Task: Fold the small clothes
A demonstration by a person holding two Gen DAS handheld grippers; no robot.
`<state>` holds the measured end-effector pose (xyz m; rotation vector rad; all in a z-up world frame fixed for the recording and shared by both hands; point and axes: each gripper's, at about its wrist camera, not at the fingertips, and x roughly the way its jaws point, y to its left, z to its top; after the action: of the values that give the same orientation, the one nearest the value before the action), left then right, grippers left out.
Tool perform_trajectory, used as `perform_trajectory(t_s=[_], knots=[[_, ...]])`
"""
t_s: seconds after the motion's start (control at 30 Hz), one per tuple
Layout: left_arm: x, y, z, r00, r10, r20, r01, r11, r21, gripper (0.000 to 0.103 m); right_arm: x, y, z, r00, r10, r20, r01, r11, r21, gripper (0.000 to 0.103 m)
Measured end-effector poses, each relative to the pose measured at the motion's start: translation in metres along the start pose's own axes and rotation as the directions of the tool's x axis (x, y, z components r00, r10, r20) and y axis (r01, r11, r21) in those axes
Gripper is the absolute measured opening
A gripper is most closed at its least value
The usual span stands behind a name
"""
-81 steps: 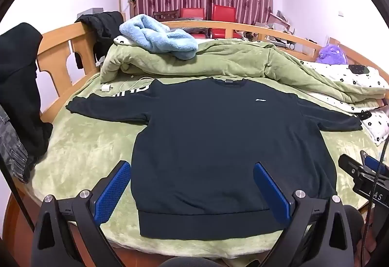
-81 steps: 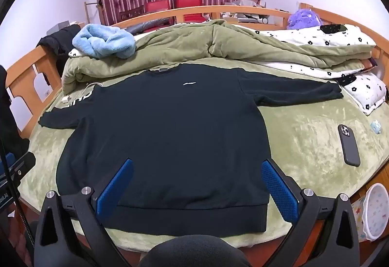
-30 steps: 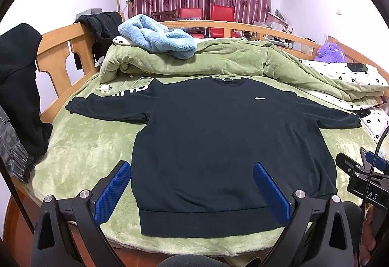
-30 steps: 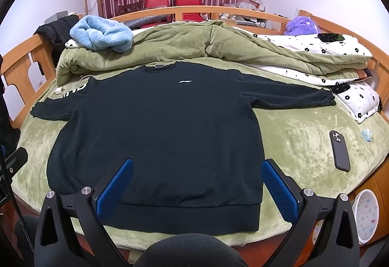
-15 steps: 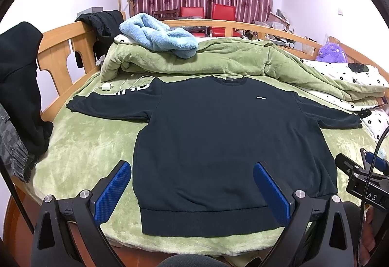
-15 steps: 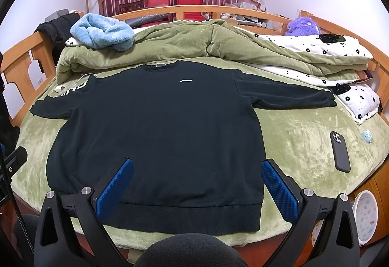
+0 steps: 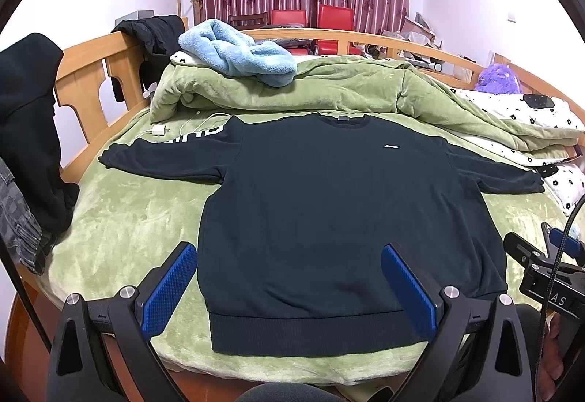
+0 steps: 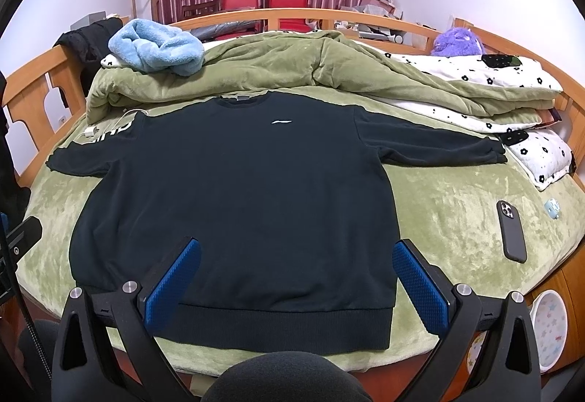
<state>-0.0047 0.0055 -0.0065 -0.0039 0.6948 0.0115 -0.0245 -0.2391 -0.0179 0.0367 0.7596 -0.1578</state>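
On the bed (image 7: 120,230), left wrist view: dark sweatshirt (image 7: 329,204) lies flat, face up, both sleeves spread, hem twd the camera. Left tool (image 7: 289,277) hangs above the hem, released, blue pads wide apart, nothing between. Vs 0.5 s ago: framing nearly same, shirt unmoved. Right wrist view: right tool (image 8: 296,274) also released, pads straddling the lower shirt (image 8: 237,190) w/o touching. Phone (image 8: 511,230) lies on the blanket, apart from the right sleeve. Little change since 0.5 s ago; 2.7 s back the view sat a bit lower and closer.
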Motion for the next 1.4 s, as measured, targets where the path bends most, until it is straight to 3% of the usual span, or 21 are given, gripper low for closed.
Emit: perform_trajectory(t_s=[0.6,0.7,0.87,1.13,1.4], knots=[[0.004,0.010,0.006,1.000,-0.018,0.001,0.018,1.000,-0.018,0.102,0.000,-0.005,0.004,1.000,0.014,-0.013,-0.014,1.000,-0.024,0.103],[0.007,0.023,0.013,0.999,0.047,0.014,-0.047,0.999,-0.008,0.102,0.002,-0.007,0.010,1.000,0.003,-0.022,-0.004,0.999,-0.054,0.103],[0.017,0.058,0.030,0.997,0.077,0.016,-0.076,0.996,-0.056,0.102,-0.003,-0.012,0.026,0.999,0.045,0.029,-0.045,0.999,-0.012,0.103],[0.059,0.110,0.042,0.989,0.147,-0.018,-0.148,0.985,-0.091,0.102,0.018,-0.006,0.053,0.994,0.068,0.084,-0.070,0.997,0.015,0.103],[0.122,0.154,0.045,0.976,0.196,-0.095,-0.206,0.972,-0.113,0.102,0.064,0.003,0.081,0.995,0.022,0.101,-0.022,1.000,0.001,0.103]])
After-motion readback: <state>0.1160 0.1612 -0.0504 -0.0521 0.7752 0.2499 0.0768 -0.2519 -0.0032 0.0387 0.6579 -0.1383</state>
